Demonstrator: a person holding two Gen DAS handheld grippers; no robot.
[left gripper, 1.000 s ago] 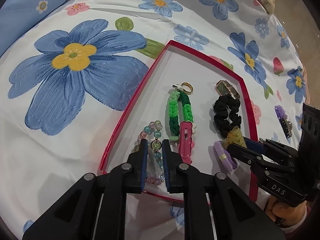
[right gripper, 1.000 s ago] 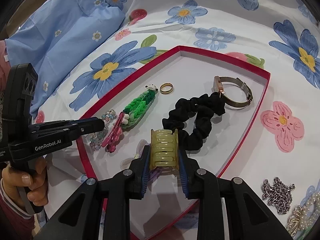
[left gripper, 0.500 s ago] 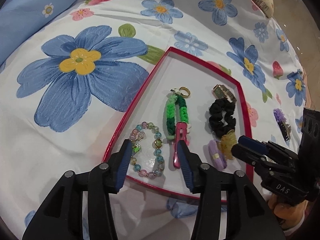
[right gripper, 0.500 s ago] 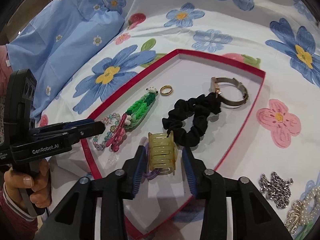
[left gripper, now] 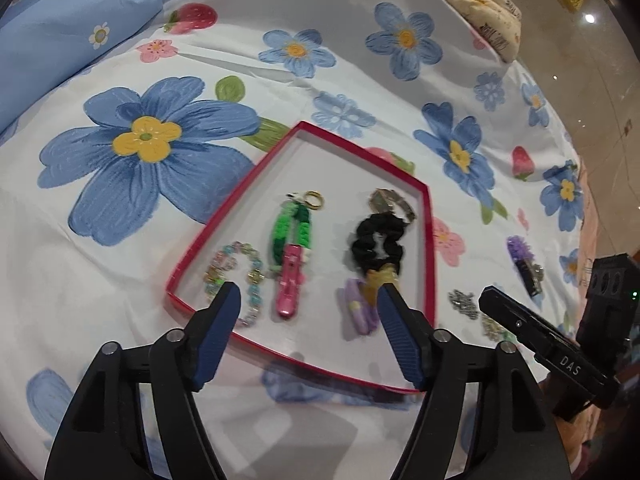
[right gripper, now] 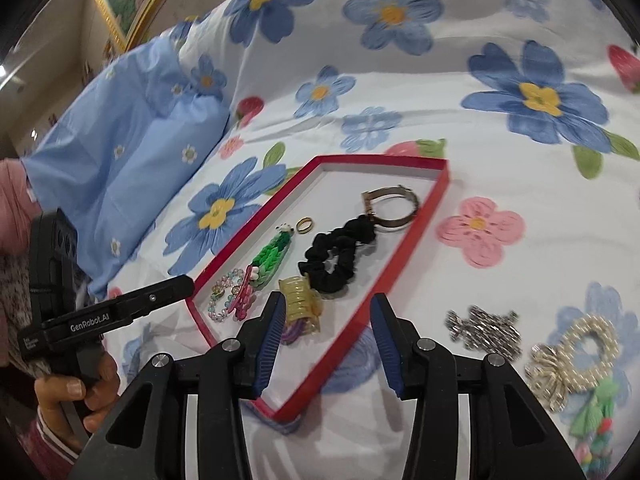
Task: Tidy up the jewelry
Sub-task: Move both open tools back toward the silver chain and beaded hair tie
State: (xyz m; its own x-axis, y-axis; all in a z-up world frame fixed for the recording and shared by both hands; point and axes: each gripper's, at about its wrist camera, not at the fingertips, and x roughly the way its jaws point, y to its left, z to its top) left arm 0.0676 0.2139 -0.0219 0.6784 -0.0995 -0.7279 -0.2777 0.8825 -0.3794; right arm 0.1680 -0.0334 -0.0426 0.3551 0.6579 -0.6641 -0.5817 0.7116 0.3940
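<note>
Covering the work surface is a white bedsheet (left gripper: 320, 64) printed with blue flowers and strawberries; a blue pillow (right gripper: 132, 148) lies at one side, and a gilt picture frame (right gripper: 120, 4) stands in the background.

A red-rimmed tray (left gripper: 427, 240) sits on the sheet. It contains a pastel bead bracelet (left gripper: 236, 276), a green braided band (left gripper: 290, 224), a pink hair clip (left gripper: 289, 284), a gold ring (left gripper: 314, 200), a black scrunchie (left gripper: 376, 242), a watch (right gripper: 394, 208), a yellow claw clip (right gripper: 298, 294) and a purple hair tie (left gripper: 358, 308).

The left gripper (left gripper: 310, 320) is spread wide and empty, raised above the tray's near edge; the pink hair clip lies between its fingers in the left wrist view. The right gripper (right gripper: 328, 324) is likewise wide apart and holds nothing, with the yellow claw clip just beside its left finger.

The right wrist view alone shows clearly a silver chain (right gripper: 484, 326) and a pearl bracelet (right gripper: 576, 354) on the sheet outside the tray. The left wrist view alone shows a purple clip (left gripper: 524, 258) beyond the tray's right rim.
</note>
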